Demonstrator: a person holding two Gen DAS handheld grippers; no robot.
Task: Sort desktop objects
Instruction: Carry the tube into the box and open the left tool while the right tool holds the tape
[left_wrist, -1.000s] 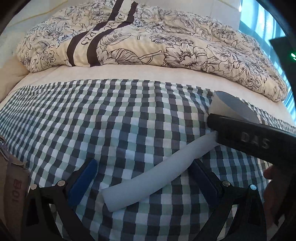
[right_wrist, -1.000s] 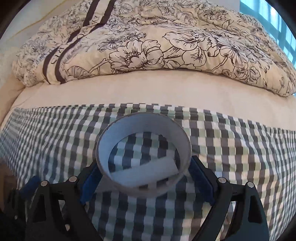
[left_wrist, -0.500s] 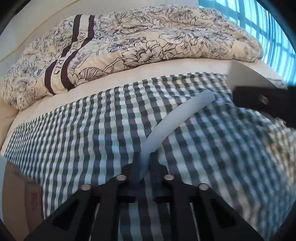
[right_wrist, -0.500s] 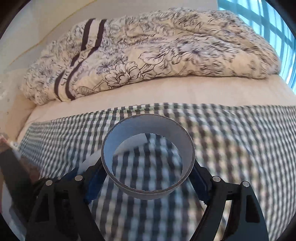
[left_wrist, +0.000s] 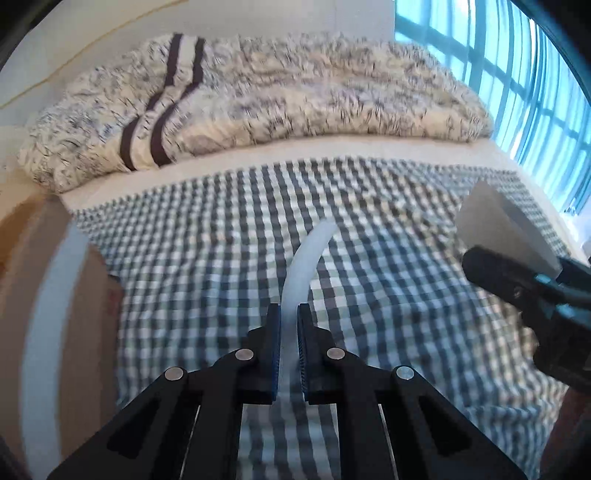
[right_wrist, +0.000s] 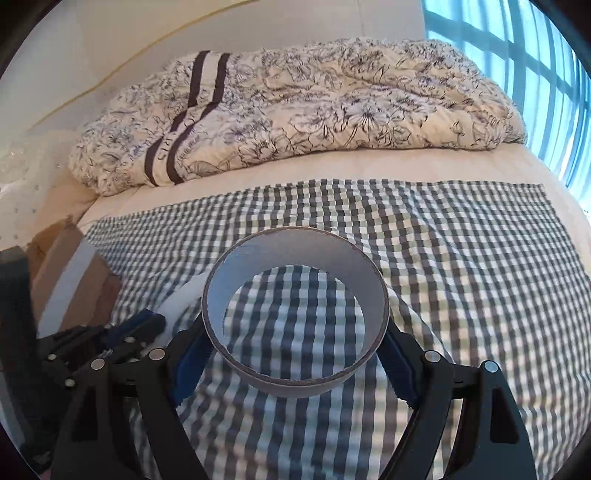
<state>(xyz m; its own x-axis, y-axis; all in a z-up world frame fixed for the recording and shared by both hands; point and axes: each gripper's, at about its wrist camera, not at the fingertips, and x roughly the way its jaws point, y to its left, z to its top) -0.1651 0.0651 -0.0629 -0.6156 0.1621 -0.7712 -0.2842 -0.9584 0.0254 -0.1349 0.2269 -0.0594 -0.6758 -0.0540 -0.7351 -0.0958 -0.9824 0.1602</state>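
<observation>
My left tongs (left_wrist: 289, 347) are clamped on the near end of a pale flexible strip (left_wrist: 303, 258), which arcs up the middle of the left wrist frame above the checked cloth (left_wrist: 207, 236) on the bed. My right tongs (right_wrist: 295, 354) grip a grey ring (right_wrist: 295, 310) across its width at the centre of the right wrist frame, held clear of the cloth. I judge both pieces are picked up but not yet delivered. A cardboard box (left_wrist: 74, 295) sits at the left edge of the frame, probably the drop-off, though I cannot see inside it. No other loose objects show on the cloth, so placing these two may be what remains
</observation>
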